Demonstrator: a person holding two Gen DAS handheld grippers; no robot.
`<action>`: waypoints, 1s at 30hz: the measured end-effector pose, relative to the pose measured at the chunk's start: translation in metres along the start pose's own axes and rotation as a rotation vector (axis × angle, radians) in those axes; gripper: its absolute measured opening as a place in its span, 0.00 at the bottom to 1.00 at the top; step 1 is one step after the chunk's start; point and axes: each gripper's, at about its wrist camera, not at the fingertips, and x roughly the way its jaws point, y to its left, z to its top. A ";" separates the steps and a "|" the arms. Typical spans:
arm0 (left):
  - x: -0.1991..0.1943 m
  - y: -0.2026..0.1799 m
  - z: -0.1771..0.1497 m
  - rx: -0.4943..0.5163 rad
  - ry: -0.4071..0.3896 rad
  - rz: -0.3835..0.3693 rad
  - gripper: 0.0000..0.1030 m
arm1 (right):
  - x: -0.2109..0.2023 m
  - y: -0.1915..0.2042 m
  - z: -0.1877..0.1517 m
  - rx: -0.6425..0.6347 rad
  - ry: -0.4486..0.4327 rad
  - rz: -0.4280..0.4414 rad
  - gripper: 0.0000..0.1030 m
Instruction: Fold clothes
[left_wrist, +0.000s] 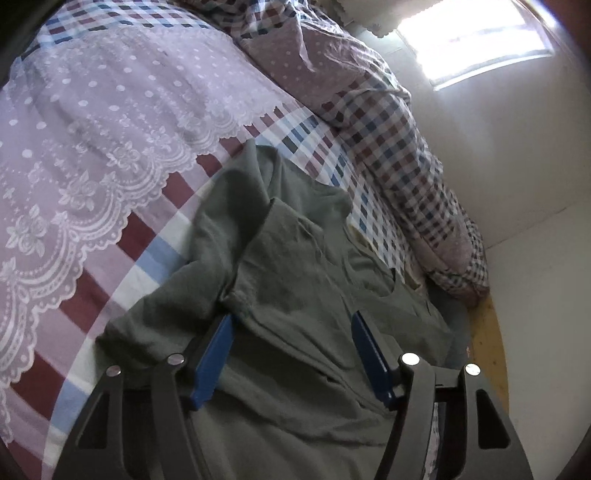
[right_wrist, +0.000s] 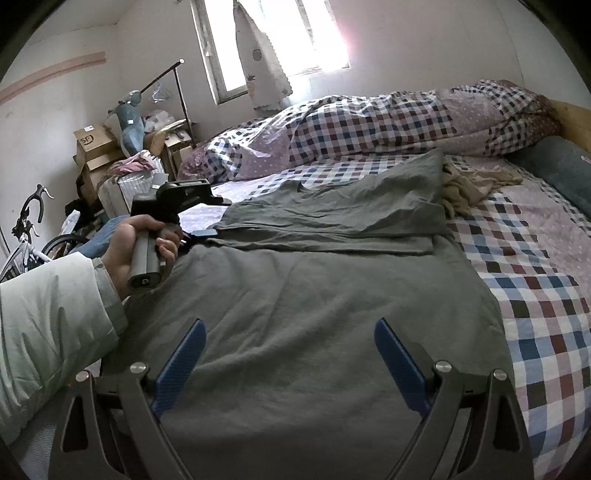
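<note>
1. Your left hand-held gripper (left_wrist: 291, 325) stands partly open, its blue fingers (left_wrist: 214, 363) straddling a raised ridge of the grey-green shirt (left_wrist: 295, 266). The pads are not pressing on the cloth, so nothing is held.
2. Your right hand-held gripper (right_wrist: 290, 336) hovers wide open over the near part of the shirt, with flat cloth below it and nothing gripped.
3. The shirt lies spread across the bed (right_wrist: 535, 295), its far part already doubled over into a long band.
4. The step in hand looks like taking hold of the folded edge at the left side. Lower the left fingers so that both layers sit between them before you close, or only the top layer will lift.
5. Grip close to the crease, not out on the loose flap, and carry it low over the bed so the fold does not spill open.
6. Hold the right hand-held gripper ready to pin or lift the matching edge, so the fold goes over square.
7. The shirt is a soft, matte knit. It is limp, creases easily and sags under its own weight.
8. The checked sheet (left_wrist: 155, 251) beneath it is smooth woven cotton, and the shirt may slide on it.
9. Just beside the shirt lies a lace-edged cover (left_wrist: 92, 147), openwork with scallops, where a fingertip could snag.
10. A crumpled beige cloth (right_wrist: 472, 184) touches the shirt's far corner, so keep it out of the fold.
</note>
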 end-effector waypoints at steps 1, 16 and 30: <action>0.003 0.000 0.001 -0.004 -0.001 0.004 0.65 | 0.000 -0.001 0.000 0.003 0.001 0.000 0.93; -0.028 -0.009 -0.002 0.017 -0.134 0.038 0.05 | -0.005 -0.009 -0.003 0.033 0.008 -0.010 0.93; -0.033 0.009 -0.004 -0.010 -0.142 0.100 0.04 | 0.001 -0.003 -0.004 0.000 0.015 -0.007 0.93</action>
